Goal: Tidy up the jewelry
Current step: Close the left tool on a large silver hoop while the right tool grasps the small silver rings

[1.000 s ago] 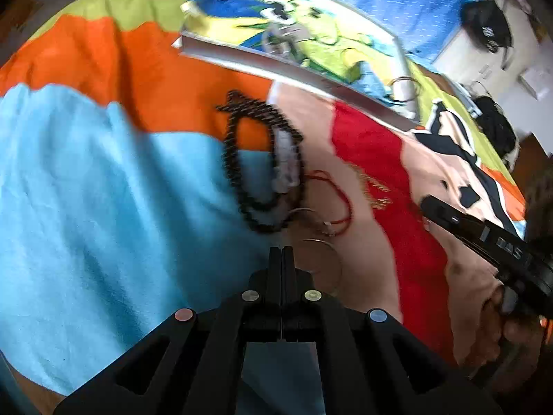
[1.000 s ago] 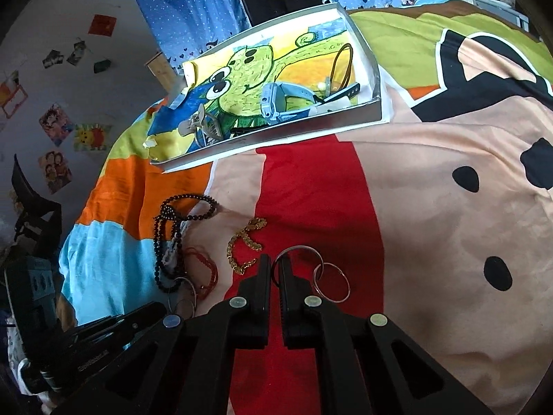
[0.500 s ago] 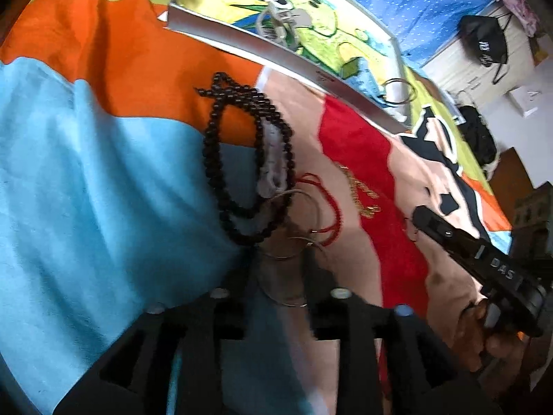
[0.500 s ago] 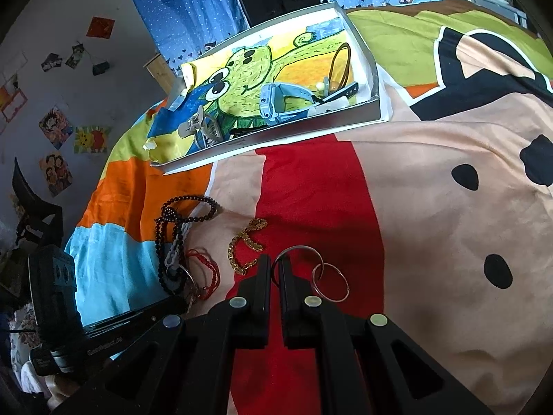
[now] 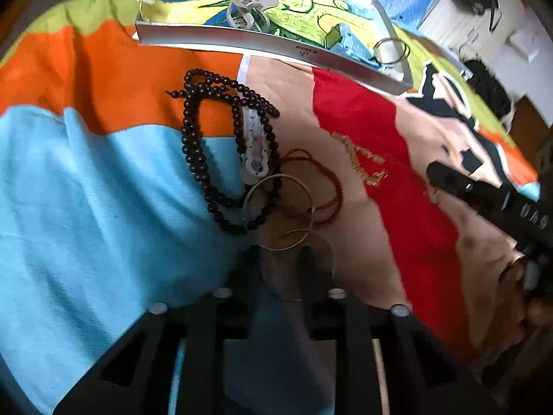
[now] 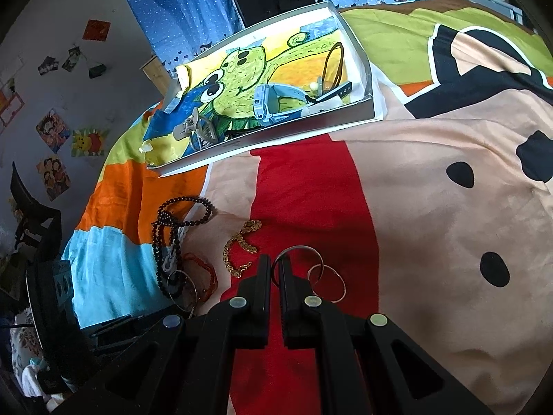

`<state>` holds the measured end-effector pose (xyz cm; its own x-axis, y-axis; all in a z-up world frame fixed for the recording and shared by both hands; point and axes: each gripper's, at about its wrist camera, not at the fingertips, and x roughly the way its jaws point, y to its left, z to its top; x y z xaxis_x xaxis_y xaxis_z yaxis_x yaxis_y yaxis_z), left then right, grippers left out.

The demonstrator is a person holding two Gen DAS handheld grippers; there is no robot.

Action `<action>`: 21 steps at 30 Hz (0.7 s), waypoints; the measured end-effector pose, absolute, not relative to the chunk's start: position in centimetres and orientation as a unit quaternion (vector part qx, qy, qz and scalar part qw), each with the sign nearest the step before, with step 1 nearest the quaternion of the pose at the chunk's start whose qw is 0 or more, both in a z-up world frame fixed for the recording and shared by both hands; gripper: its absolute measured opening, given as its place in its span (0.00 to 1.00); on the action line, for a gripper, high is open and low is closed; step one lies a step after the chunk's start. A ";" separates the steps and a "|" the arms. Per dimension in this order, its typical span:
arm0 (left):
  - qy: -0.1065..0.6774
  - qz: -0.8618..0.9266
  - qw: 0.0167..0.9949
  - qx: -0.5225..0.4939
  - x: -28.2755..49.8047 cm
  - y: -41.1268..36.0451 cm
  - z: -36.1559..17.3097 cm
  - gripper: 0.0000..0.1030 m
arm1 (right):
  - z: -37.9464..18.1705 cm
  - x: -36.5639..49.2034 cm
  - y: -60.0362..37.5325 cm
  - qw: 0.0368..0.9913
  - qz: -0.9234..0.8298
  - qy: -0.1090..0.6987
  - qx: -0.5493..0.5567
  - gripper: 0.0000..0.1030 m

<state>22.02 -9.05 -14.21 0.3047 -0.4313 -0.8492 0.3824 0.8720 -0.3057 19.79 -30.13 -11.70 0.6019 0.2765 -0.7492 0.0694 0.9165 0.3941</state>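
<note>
Straddles 1 thin hoop (image 5: 332, 259) with left gripper (image 5: 281, 257), jaws just closing, unpinched; clamps silver ring (image 6: 299, 247) in right gripper (image 6: 274, 264); light, stiff, slippery wire, best nipped across.

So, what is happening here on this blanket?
A person is sorting jewelry on a blanket with a tool in each hand. The right tool is shut on a silver ring. The left tool is open with a thin hoop between its jaws, next to the beads; the jaws have just been closing. A gold chain lies loose, and the tray behind already holds some pieces.
</note>
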 end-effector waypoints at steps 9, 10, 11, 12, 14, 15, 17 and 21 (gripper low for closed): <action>0.538 -0.240 0.806 -0.057 21.8 -7.8 -14.2 0.00 | -11.8 20.0 -30.0 0.872 0.066 0.443 0.196 0.05; 0.538 -0.238 0.806 -0.066 21.7 -7.6 -14.0 0.00 | -11.8 19.9 -30.0 0.872 0.068 0.442 0.198 0.05; 0.539 -0.237 0.805 -0.076 21.5 -7.2 -13.9 0.00 | -11.7 19.8 -30.0 0.873 0.069 0.441 0.199 0.05; 0.539 -0.236 0.805 -0.081 21.4 -7.1 -13.7 0.00 | -11.6 19.7 -30.0 0.873 0.070 0.438 0.201 0.05; 0.533 -0.233 0.808 -0.091 20.9 -6.7 -13.2 0.00 | -11.3 19.6 -30.1 0.875 0.072 0.433 0.203 0.05; 0.530 -0.232 0.810 -0.092 20.6 -6.6 -13.0 0.00 | -11.2 19.5 -30.1 0.876 0.072 0.432 0.204 0.05; 0.524 -0.233 0.814 -0.091 20.1 -6.5 -12.3 0.00 | -11.1 19.4 -30.1 0.876 0.074 0.430 0.206 0.05; 0.514 -0.221 0.825 -0.080 20.2 -6.6 -12.2 0.00 | -10.9 19.2 -30.1 0.877 0.077 0.428 0.207 0.05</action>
<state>20.15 -6.55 -12.17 0.3745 -0.4468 -0.8125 0.2818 0.8896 -0.3593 19.16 -30.05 -10.87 0.6221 0.3122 -0.7180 0.0412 0.9027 0.4283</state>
